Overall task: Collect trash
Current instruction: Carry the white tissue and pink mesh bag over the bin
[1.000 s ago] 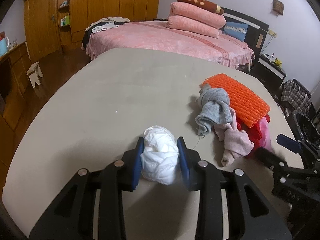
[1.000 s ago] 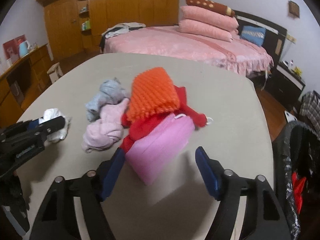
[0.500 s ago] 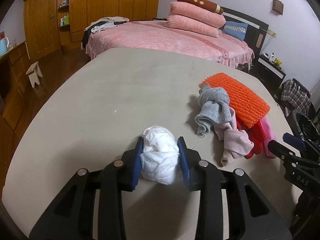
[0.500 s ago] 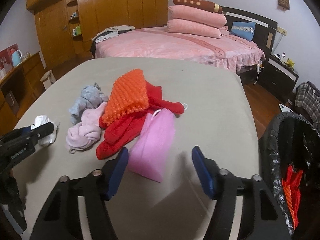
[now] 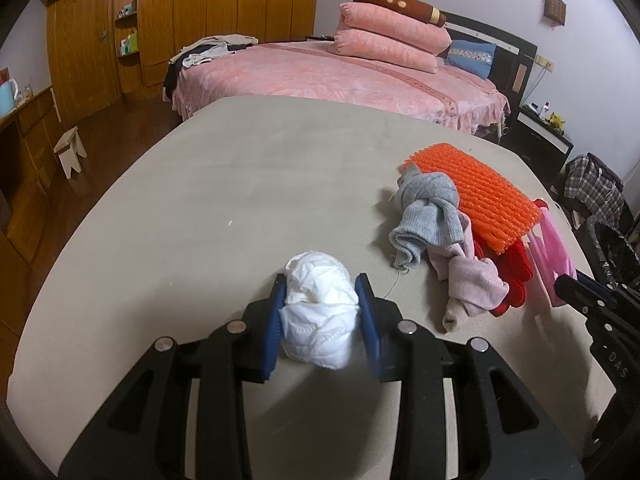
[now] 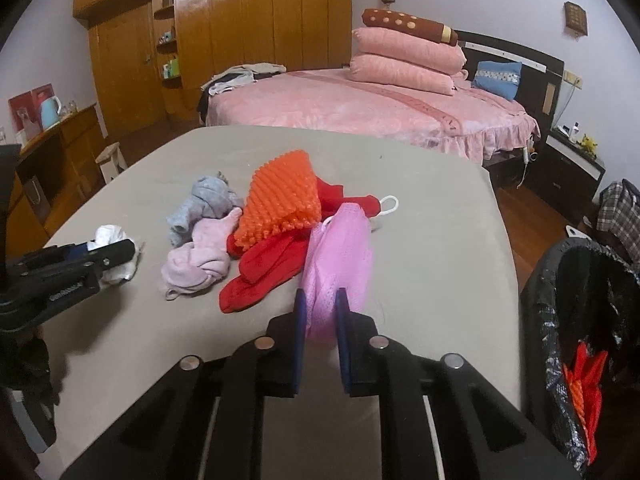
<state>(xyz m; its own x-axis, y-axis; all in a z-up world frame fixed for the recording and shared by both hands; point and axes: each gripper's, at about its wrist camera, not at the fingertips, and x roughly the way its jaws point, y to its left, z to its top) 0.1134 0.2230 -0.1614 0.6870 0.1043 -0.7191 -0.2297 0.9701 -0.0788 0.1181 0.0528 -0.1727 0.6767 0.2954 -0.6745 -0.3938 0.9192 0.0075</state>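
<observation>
Both grippers were already loaded, left gripper [image 5: 320, 312] squeezing a white tissue wad [image 5: 320, 312] and right gripper [image 6: 320, 316] pinching the pink mesh bag [image 6: 340, 256], presumably for the black-lined bin [image 6: 560, 320] right beside that bag.

Pink bed [image 6: 360, 116] w/ stacked pillows [image 6: 404, 56] is seen beyond the table's far edge; wooden wardrobes [image 6: 240, 36] are ranged along the wall, a kettle [image 6: 50, 110] set on a side counter.
</observation>
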